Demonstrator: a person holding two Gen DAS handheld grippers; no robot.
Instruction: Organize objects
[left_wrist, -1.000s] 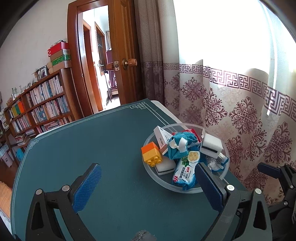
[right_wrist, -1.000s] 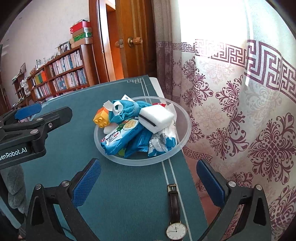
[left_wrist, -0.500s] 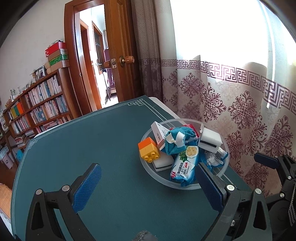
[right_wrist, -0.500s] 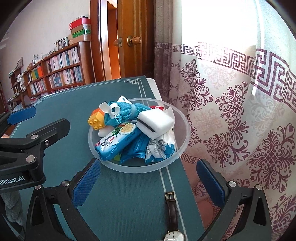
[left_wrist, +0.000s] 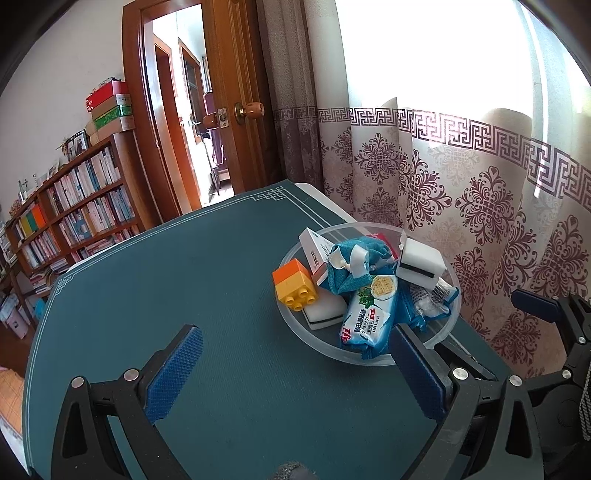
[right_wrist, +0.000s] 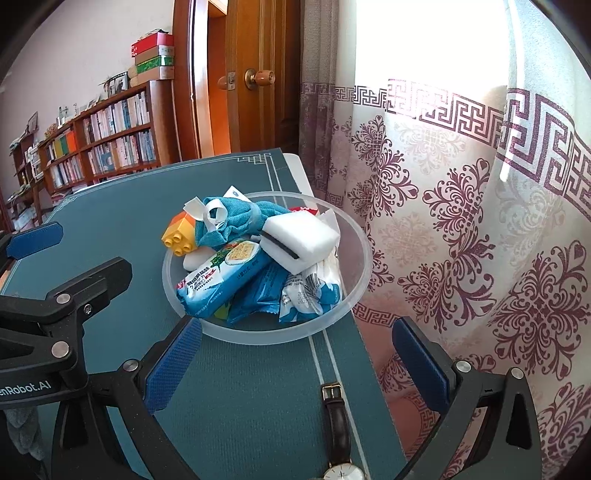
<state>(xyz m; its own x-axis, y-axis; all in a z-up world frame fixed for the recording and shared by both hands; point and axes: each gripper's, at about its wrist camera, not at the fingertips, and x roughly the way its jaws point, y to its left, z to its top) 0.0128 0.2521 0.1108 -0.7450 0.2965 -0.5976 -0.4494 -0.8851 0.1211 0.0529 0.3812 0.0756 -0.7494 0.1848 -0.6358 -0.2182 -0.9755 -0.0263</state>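
A clear plastic bowl (left_wrist: 295, 321) (right_wrist: 360, 251) sits near the right edge of the green table mat. It holds an orange and yellow toy brick (left_wrist: 293, 286) (right_wrist: 179, 236), a blue cloth (left_wrist: 351, 269) (right_wrist: 240, 219), white sponges (left_wrist: 419, 262) (right_wrist: 299, 236), a blue cracker packet (left_wrist: 365, 317) (right_wrist: 221, 280) and other snack packets. My left gripper (left_wrist: 295, 363) is open and empty, just short of the bowl. My right gripper (right_wrist: 295, 363) is open and empty, its fingers either side of the bowl's near rim.
A wristwatch with a brown strap (right_wrist: 338, 428) lies on the mat in front of the bowl. A patterned curtain (right_wrist: 461, 221) hangs close along the table's right edge. A bookshelf (left_wrist: 70, 206) and a wooden door (left_wrist: 236, 92) stand beyond the table.
Both grippers have drifted back and up a little, so the bowl sits slightly farther and higher in view. Nothing was taken hold of.
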